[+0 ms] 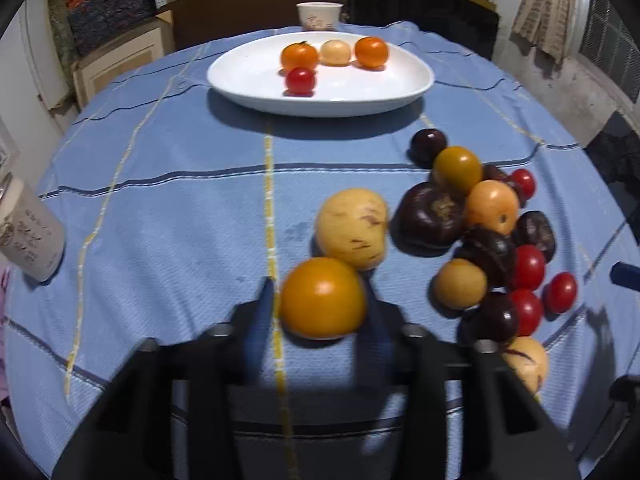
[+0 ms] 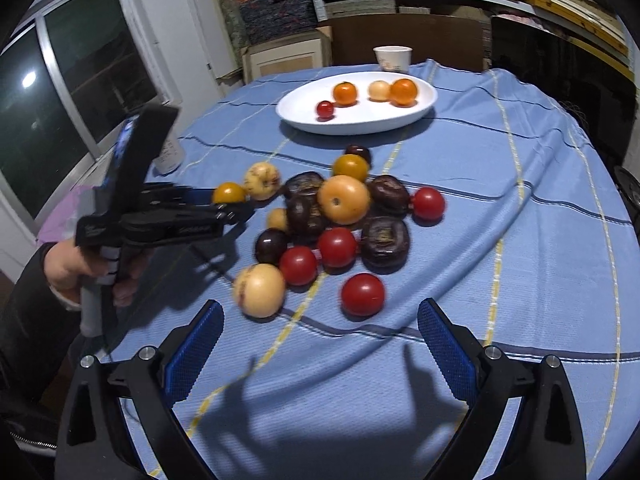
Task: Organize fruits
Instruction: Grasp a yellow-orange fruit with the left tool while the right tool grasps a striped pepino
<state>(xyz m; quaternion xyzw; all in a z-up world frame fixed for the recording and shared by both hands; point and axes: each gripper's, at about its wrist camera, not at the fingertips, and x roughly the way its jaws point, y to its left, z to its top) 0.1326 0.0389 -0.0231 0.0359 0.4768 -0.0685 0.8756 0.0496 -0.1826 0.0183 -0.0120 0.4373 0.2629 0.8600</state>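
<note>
Left gripper [image 1: 322, 300] jaws pinched on the orange fruit [image 1: 323, 298] low over the table [image 1: 160, 208] — round, slick, could squirt free. Pale fruit [image 1: 352, 228] touching behind, liable to roll. Right gripper [image 2: 320, 320] wide, empty — white plate [image 1: 248, 76] well beyond.

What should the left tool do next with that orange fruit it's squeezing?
Probably lift it straight up. The left tool looks closed on the orange fruit, which sits against the yellow fruit. The white plate across the table already holds four fruits.
</note>
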